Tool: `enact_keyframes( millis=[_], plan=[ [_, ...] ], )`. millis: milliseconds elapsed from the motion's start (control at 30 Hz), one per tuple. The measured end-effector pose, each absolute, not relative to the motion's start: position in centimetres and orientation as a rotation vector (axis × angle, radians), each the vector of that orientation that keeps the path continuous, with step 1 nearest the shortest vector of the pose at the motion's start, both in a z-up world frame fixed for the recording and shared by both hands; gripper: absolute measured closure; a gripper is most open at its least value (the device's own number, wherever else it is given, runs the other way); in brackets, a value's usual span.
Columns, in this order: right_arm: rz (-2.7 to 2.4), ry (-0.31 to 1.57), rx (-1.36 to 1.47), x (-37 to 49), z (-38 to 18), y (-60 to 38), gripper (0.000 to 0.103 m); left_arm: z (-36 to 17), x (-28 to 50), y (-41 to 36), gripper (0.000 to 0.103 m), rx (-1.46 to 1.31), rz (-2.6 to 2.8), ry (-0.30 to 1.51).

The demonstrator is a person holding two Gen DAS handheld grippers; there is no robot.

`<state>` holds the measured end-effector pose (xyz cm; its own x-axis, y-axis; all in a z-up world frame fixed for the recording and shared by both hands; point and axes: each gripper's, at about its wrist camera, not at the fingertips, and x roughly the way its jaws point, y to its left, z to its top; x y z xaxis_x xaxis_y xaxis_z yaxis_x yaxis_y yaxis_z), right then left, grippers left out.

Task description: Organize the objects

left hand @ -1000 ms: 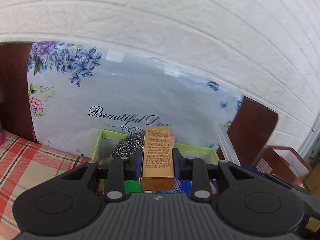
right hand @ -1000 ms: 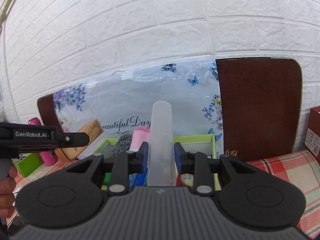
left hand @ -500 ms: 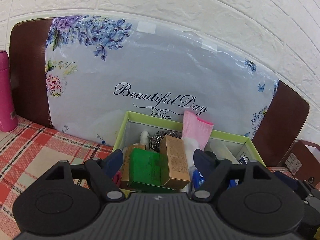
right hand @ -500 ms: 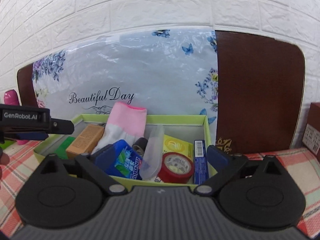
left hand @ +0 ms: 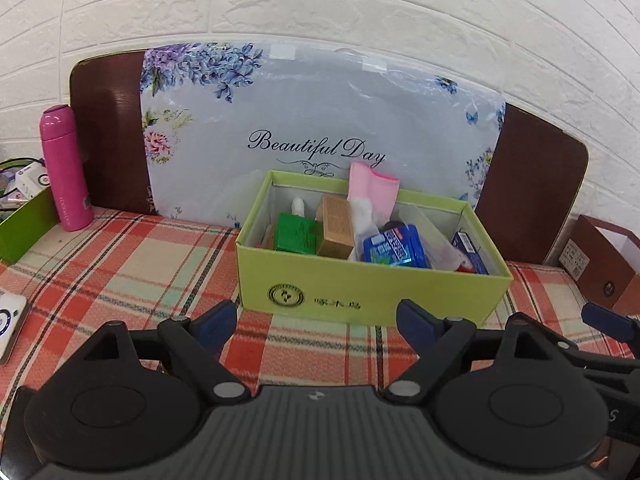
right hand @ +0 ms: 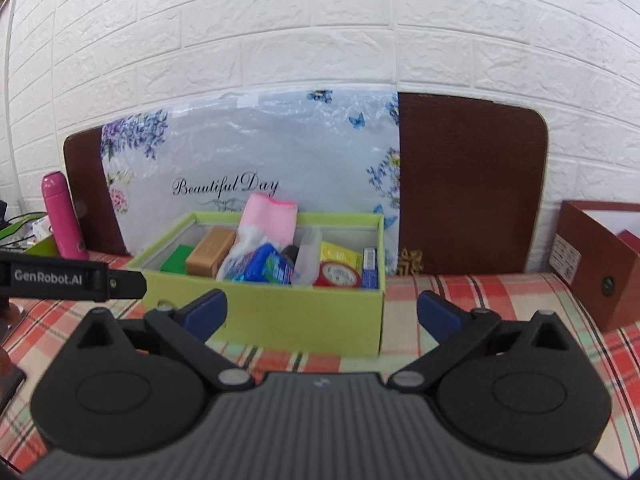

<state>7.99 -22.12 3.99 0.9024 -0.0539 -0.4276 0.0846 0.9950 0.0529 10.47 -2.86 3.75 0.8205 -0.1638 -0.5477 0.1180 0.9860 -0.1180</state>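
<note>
We found the lime-green box [left hand: 372, 292] on the plaid tablecloth [left hand: 120, 264], before the floral "Beautiful Day" package [left hand: 320, 120]. Inside stood a pink sock [left hand: 372, 192], a tan carton [left hand: 336, 226], a green carton [left hand: 296, 232] and a blue packet [left hand: 394, 246]. Only the right wrist view showed us the red tape roll [right hand: 338, 276] and yellow packet [right hand: 340, 257] (the box wall hid them from the left). The left gripper [left hand: 316, 324] was opening, nothing between its jaws; the right gripper [right hand: 322, 314] was opening too, empty. The clear plastic piece [right hand: 306, 262] was hard to identify. A pink flask [left hand: 64, 168] stood well left.
</note>
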Motion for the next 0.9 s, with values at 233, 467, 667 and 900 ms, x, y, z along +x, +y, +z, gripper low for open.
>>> enact_keyframes(
  millis=[233,467,667,900],
  plan=[
    [-0.1,0.487,0.052,4.3,2.5,-20.8,0.0,2.9,6.6,-3.1,0.013,-0.027,-0.14,0.598],
    [-0.102,0.515,0.068,3.1,1.8,-20.2,0.0,2.7,5.5,-2.4,0.012,-0.019,-0.092,0.611],
    [-0.096,0.515,0.072,2.7,1.9,-20.0,0.0,2.8,4.5,-2.0,0.006,-0.057,-0.112,0.578],
    [-0.091,0.529,0.082,2.8,1.8,-19.9,0.0,3.1,4.3,-2.2,0.006,-0.071,-0.123,0.572]
  ],
)
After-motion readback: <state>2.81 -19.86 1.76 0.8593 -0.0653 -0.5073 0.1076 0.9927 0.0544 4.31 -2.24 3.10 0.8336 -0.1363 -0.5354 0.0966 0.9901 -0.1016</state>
